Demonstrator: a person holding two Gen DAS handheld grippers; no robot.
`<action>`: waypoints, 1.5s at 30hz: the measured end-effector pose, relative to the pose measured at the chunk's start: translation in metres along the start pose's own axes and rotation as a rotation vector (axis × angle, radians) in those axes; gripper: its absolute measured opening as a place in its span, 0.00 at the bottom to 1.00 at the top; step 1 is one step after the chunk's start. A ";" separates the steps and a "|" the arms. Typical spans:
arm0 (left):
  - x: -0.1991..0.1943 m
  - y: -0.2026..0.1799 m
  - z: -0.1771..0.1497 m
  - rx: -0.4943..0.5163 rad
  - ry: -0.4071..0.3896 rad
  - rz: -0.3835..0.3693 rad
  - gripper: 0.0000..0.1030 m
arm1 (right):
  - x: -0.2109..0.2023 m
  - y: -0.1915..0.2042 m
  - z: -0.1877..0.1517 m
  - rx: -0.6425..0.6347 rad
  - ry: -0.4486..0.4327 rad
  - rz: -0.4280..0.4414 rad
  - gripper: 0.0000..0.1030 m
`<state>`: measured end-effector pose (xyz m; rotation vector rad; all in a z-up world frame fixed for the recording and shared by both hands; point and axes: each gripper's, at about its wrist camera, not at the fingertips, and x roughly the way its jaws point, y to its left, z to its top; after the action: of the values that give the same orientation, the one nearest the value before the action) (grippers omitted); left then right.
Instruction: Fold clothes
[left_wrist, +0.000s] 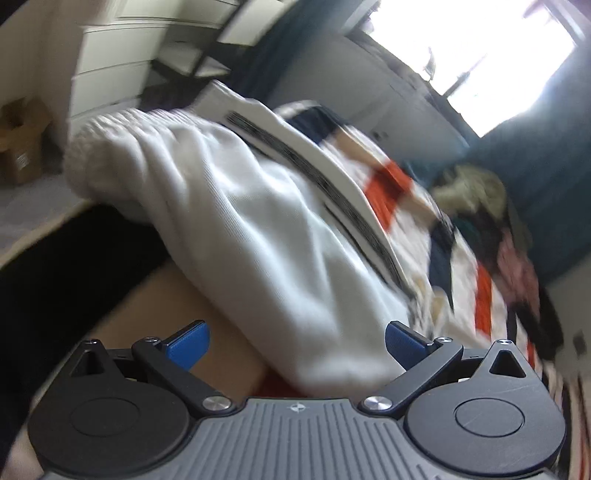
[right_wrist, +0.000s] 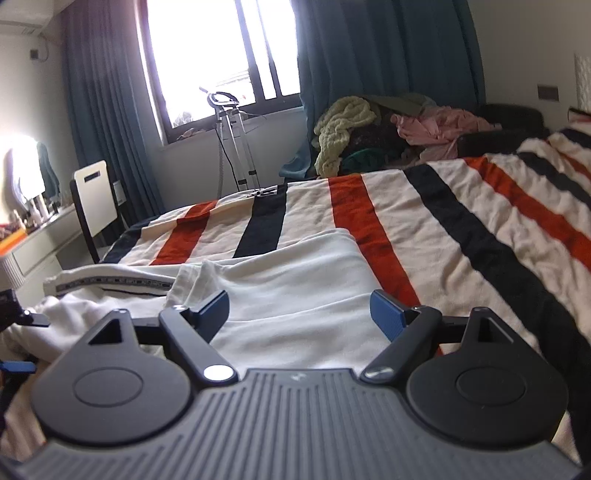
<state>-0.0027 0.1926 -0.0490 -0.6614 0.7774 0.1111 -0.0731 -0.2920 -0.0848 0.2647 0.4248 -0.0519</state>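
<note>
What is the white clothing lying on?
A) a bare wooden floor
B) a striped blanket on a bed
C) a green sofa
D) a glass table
B: in the right wrist view the white clothing lies spread on a blanket with orange, dark and cream stripes that covers the bed, and the right gripper hangs over it with its jaws open.

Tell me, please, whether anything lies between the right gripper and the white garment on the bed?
Nothing visible does. The right gripper has its jaws open directly over the white garment, which lies on the striped blanket.
</note>
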 end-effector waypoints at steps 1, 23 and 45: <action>0.005 0.005 0.006 -0.023 -0.005 0.007 0.99 | 0.002 -0.001 -0.001 0.010 0.003 -0.001 0.82; 0.052 0.037 0.059 -0.111 -0.263 0.189 0.66 | 0.061 0.006 -0.020 0.024 0.147 -0.064 0.82; -0.024 -0.152 0.010 0.500 -0.729 0.213 0.16 | 0.011 -0.042 0.007 0.223 0.013 -0.066 0.82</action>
<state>0.0361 0.0807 0.0501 -0.0339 0.1464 0.3197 -0.0646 -0.3339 -0.0939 0.4706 0.4408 -0.1632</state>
